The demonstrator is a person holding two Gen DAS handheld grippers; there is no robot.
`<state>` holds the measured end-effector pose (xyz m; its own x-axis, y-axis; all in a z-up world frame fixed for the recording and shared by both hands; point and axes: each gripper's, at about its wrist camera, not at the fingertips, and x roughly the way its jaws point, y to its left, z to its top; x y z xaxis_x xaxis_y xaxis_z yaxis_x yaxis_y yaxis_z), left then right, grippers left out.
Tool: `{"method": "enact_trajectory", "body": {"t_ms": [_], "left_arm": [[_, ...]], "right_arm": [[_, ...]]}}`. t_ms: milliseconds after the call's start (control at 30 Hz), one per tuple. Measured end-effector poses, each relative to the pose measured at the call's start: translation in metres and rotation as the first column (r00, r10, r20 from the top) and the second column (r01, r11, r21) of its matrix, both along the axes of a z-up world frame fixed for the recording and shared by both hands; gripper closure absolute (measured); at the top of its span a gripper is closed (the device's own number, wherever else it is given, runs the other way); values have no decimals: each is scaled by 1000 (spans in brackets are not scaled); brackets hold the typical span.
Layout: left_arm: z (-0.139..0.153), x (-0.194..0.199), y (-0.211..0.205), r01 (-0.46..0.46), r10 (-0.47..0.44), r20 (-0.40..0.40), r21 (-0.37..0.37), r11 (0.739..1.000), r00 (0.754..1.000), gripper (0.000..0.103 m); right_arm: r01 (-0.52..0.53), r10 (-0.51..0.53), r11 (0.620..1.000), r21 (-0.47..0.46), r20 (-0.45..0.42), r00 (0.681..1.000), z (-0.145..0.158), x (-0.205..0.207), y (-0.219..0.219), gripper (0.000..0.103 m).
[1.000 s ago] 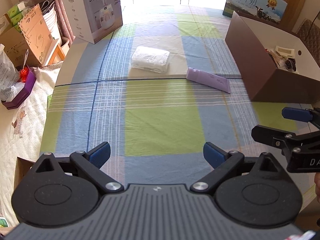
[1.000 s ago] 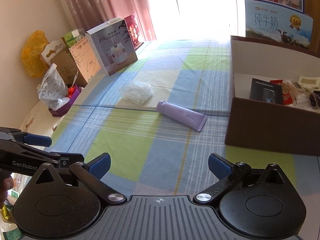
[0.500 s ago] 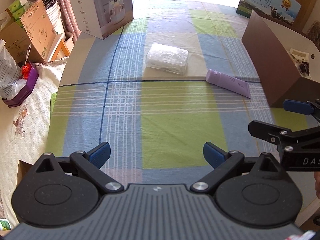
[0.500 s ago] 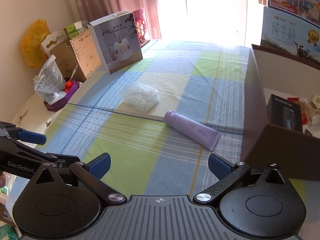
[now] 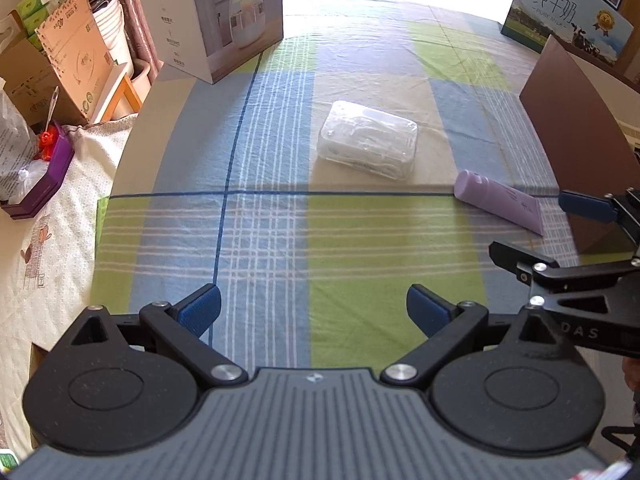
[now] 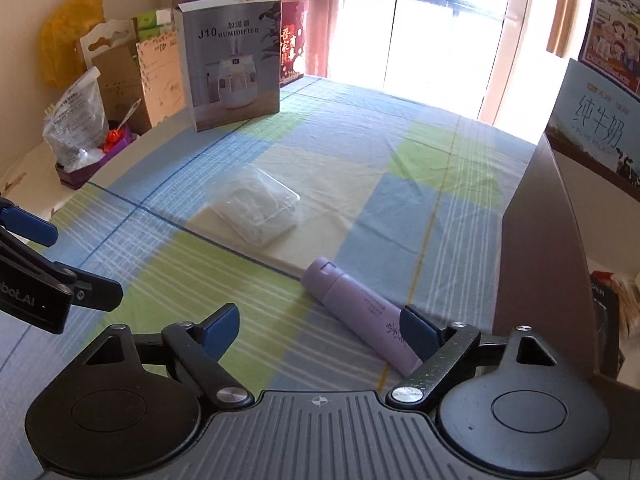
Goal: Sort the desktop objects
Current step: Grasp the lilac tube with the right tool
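Lavender tube (image 6: 362, 316) lies flat on the checked cloth (image 6: 256, 280), its flat end touching the right gripper (image 6: 320, 330)'s right finger; both grippers spread wide, empty, left gripper (image 5: 314, 312) hovering level beside it.

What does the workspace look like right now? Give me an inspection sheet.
Surface: checked tablecloth, flat, mostly bare.
Job's things: clear plastic pack and purple tube lying apart on the cloth; brown box at the right, some items already inside.
Clutter: humidifier box standing at the far left corner; milk carton behind the brown box.
Grippers: left gripper open, empty; right gripper open, empty, low over the tube's flat end.
Cables: nothing seen.
Surroundings: bags and cardboard beside the table, curtain, bright window.
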<state>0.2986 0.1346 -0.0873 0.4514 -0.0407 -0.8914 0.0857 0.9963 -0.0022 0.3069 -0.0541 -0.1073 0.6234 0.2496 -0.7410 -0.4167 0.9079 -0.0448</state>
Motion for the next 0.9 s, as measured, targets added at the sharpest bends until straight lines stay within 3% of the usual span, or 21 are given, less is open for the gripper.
{"method": "enact_trajectory", "body": {"t_ms": [333,433,600,733,900], "left_arm": [[-16,38,-1,16,-17,-16,-17,1000,1000,5],[-20,46,-1,20,-21,-20,-22,1000,1000,5],[-25,56,-2,22,-22,-23,-36,999,999,5],[-27,63,-5,32,-33,-17,-44,999,999,5],[-26,72,-8,28,-28,-6,-70,997,1000,5]], "right_arm": [[12,-14,997,-80,-24,1000,-34,38,2,31],[22,-23,994,-106,-8,1000,-37,41,2,47],[107,-109,990,-88,-27,994,-33,42,3,54],[265,-268,961,-73,-34,963,-28,41,4,60],[447,-448,894,-22,-35,894,-24,44,-7,62]]}}
